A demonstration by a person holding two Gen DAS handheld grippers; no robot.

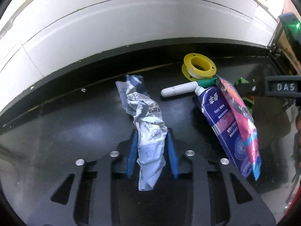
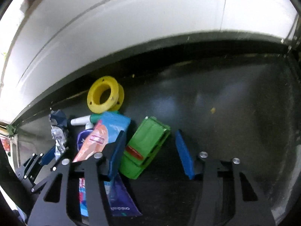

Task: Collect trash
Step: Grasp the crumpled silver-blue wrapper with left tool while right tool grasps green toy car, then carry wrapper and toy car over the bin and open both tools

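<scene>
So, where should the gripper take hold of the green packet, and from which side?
Grip the green packet across its narrow width, near the middle, coming from above. It lies flat and elongated on the black table, with free space on its right long edge; the pink bag crowds the left, so the pad there needs care.

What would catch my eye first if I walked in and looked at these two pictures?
Probably the bright litter on the black table: a yellow spool near the back edge, with a purple pouch and a pink wrapper just in front of it. Then the crumpled white wrapper pinched between the left gripper's blue fingers, and the green packet lying between the right gripper's open fingers.
</scene>
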